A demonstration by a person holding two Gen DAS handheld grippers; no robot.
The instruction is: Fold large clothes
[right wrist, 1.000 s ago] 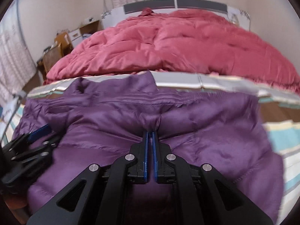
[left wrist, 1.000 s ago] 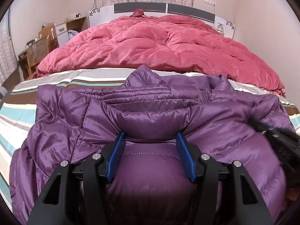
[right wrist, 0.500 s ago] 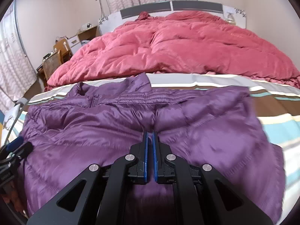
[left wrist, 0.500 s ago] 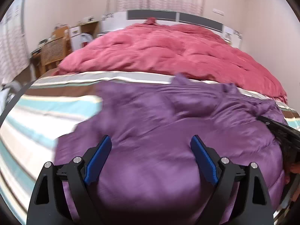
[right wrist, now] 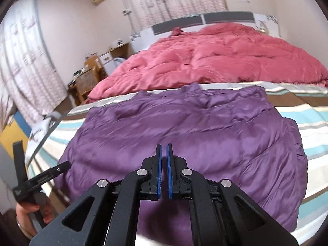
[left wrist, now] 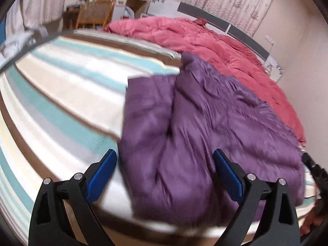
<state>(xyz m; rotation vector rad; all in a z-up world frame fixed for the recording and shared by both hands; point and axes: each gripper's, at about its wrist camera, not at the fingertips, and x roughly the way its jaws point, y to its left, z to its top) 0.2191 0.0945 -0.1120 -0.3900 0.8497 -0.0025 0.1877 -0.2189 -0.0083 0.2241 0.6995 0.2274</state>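
Purple jacket (right wrist: 184, 135) lies folded at frame centre.
Left gripper (left wrist: 164, 176) gapes empty; right gripper (right wrist: 164, 170), pinched closed on nothing, should press the fold flat.

Both views were taken from the foot of the bed, low and close above the purple jacket (left wrist: 205, 123). Left view was angled rightward; right view faced the headboard (right wrist: 205, 19). Red duvet (right wrist: 215, 57) was shared.

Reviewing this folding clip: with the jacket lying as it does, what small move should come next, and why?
Probably bring the left gripper down to pinch the jacket's near left edge for a fold across. Its jaws are wide open above that edge. The right gripper is nearly shut with nothing between its pads, and the jacket lies loose on the striped sheet, still bulky.
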